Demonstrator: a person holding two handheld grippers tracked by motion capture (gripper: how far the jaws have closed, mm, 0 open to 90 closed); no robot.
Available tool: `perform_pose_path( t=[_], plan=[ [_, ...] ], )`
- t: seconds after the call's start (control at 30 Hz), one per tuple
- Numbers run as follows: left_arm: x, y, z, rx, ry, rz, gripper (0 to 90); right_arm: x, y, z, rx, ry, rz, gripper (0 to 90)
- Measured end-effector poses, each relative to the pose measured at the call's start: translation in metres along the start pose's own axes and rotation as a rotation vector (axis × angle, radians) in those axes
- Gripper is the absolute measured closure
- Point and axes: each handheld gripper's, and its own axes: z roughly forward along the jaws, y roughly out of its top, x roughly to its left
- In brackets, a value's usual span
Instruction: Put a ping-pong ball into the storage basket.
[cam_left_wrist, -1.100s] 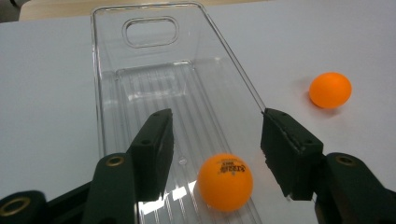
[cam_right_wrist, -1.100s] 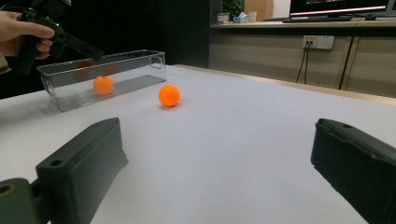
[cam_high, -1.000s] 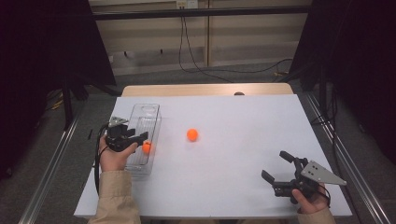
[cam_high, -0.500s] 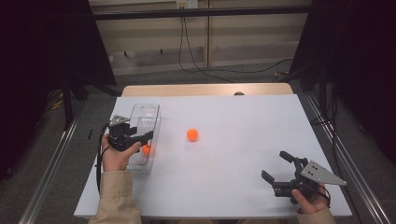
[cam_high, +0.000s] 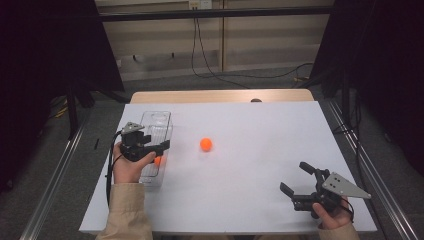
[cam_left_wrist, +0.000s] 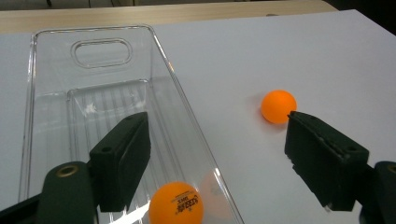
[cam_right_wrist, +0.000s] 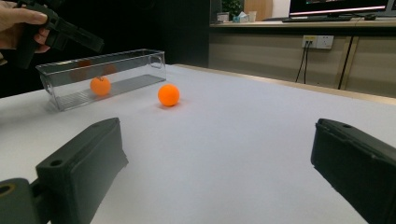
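A clear plastic bin (cam_high: 159, 121) stands at the table's left with one orange ball (cam_high: 158, 160) inside, near its front end. A second orange ball (cam_high: 205, 144) lies on the white table to the bin's right. My left gripper (cam_high: 162, 147) hovers open over the bin's near end. From the left gripper view, its jaws straddle the bin's right wall (cam_left_wrist: 187, 112), with the binned ball (cam_left_wrist: 176, 203) low between them and the loose ball (cam_left_wrist: 278, 106) by the right jaw. My right gripper (cam_high: 294, 176) is open and holds nothing at the near right.
The right gripper view looks across the bare table toward the bin (cam_right_wrist: 121, 63), both balls (cam_right_wrist: 100, 86) (cam_right_wrist: 168, 94) and the left gripper (cam_right_wrist: 79, 39) held in a hand. A wooden strip (cam_high: 220, 96) borders the table's far edge; dark surroundings flank both sides.
The left gripper has shifted only slightly over the bin. Both balls and the right gripper stay where they were.
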Motion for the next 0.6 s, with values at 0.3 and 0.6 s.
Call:
perform_pose_path(
  t=[0.3, 0.6],
  plan=[
    [-0.005, 0.002, 0.003, 0.007, -0.013, 0.008, 19.5, 0.000, 0.000, 0.000, 0.001, -0.001, 0.002, 2.2],
    [-0.013, 0.005, 0.005, 0.003, -0.028, 0.012, 16.5, 0.000, 0.000, 0.000, 0.001, -0.001, 0.000, 2.2]
  ],
)
